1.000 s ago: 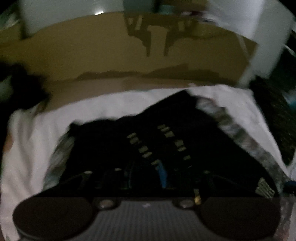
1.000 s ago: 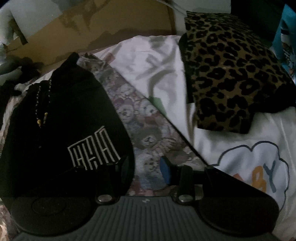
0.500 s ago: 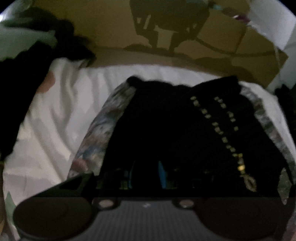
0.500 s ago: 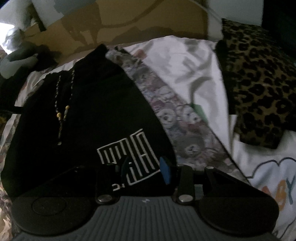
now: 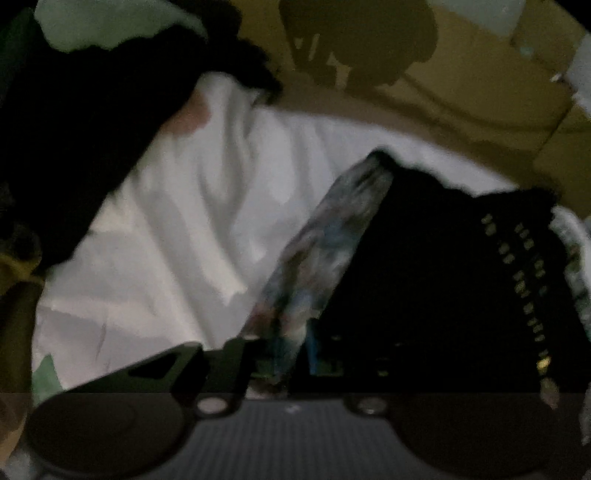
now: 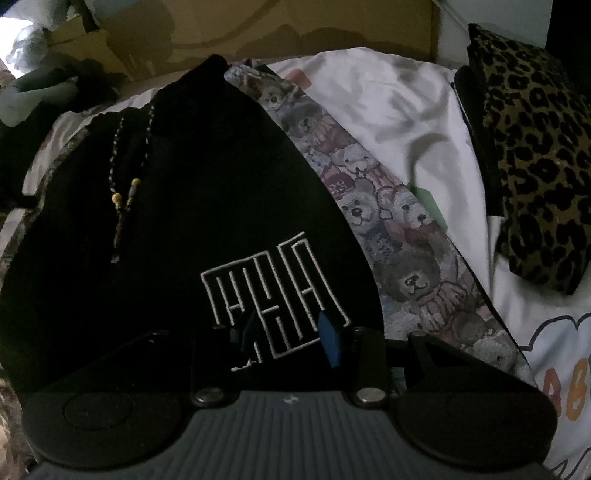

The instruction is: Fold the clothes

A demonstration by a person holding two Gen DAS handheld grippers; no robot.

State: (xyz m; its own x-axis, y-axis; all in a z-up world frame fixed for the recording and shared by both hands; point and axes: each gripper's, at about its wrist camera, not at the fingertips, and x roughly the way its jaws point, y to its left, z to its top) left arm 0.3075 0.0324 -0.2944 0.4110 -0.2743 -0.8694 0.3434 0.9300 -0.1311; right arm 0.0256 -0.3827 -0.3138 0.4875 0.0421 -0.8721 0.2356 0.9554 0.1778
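Observation:
A black garment [image 6: 184, 203] with beaded drawstrings [image 6: 125, 184] and a white stitched logo [image 6: 273, 295] lies flat on a teddy-bear print cloth [image 6: 399, 240]. My right gripper [image 6: 288, 336] hangs open just over the logo, with nothing pinched. In the blurred left wrist view the black garment [image 5: 424, 277] fills the right side. The bear cloth [image 5: 325, 251] runs along its left edge. My left gripper [image 5: 284, 354] sits at that edge with its jaws closing. A strip of the bear cloth lies between them, and I cannot see the pads pressing it.
A white sheet [image 5: 184, 221] covers the bed under everything. A dark heap of clothes [image 5: 74, 129] lies at the far left. A leopard-print pillow [image 6: 535, 147] sits at the right, with a cloud print [image 6: 561, 369] below it. Brown cardboard [image 6: 258, 29] stands behind.
My left gripper has slid left across the black garment to its left edge, and its jaws have narrowed. My right gripper has shifted left from the bear cloth onto the logo.

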